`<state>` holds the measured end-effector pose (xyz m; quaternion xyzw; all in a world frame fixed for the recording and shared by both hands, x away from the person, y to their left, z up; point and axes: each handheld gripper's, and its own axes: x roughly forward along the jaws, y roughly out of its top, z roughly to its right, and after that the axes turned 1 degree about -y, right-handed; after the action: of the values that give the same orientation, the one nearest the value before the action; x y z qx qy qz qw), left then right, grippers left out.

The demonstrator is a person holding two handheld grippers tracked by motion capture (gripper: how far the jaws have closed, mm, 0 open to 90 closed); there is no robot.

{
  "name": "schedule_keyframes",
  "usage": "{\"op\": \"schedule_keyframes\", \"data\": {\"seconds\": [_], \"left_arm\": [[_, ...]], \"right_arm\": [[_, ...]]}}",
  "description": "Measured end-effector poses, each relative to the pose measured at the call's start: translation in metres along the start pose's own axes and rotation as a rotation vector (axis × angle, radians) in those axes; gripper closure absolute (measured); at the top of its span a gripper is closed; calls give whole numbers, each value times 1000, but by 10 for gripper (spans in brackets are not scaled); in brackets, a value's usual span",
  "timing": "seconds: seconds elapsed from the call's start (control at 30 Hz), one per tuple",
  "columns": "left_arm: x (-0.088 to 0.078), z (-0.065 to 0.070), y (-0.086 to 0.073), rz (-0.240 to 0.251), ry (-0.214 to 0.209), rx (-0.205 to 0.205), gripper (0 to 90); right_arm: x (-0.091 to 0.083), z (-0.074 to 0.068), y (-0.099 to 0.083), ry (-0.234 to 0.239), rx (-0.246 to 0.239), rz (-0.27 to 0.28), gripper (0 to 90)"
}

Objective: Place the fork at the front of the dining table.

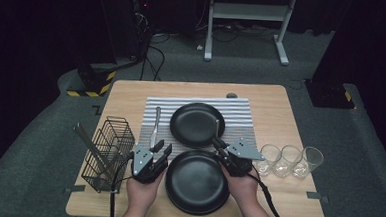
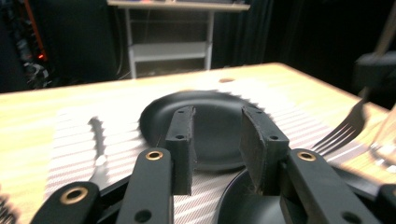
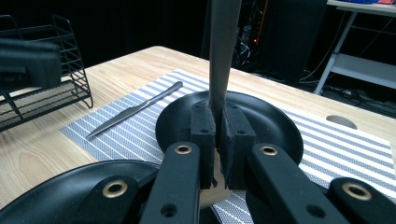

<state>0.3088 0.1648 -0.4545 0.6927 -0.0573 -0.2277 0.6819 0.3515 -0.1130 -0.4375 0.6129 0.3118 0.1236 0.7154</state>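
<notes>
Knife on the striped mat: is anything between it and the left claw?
Nothing visible does. The left claw stands open and empty by the near end of the knife, over bare striped mat. The far plate lies right of the knife, the wire basket left, both off that line.

No legible text or labels

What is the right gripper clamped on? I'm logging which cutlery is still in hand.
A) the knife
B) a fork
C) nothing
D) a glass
B: the right gripper pinches a fork by its handle, while the knife lies on the striped mat.
</notes>
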Motion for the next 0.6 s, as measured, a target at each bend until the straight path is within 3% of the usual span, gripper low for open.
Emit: {"op": "schedule_keyframes", "data": {"seconds": [0.4, 0.6], "left_arm": [[-11, -23, -33, -109, 72, -7, 608], [-11, -28, -42, -170, 78, -15, 582]], "right_arm": [[-7, 13, 0, -41, 19, -6, 849], [-9, 19, 0, -60, 34, -8, 849]]}}
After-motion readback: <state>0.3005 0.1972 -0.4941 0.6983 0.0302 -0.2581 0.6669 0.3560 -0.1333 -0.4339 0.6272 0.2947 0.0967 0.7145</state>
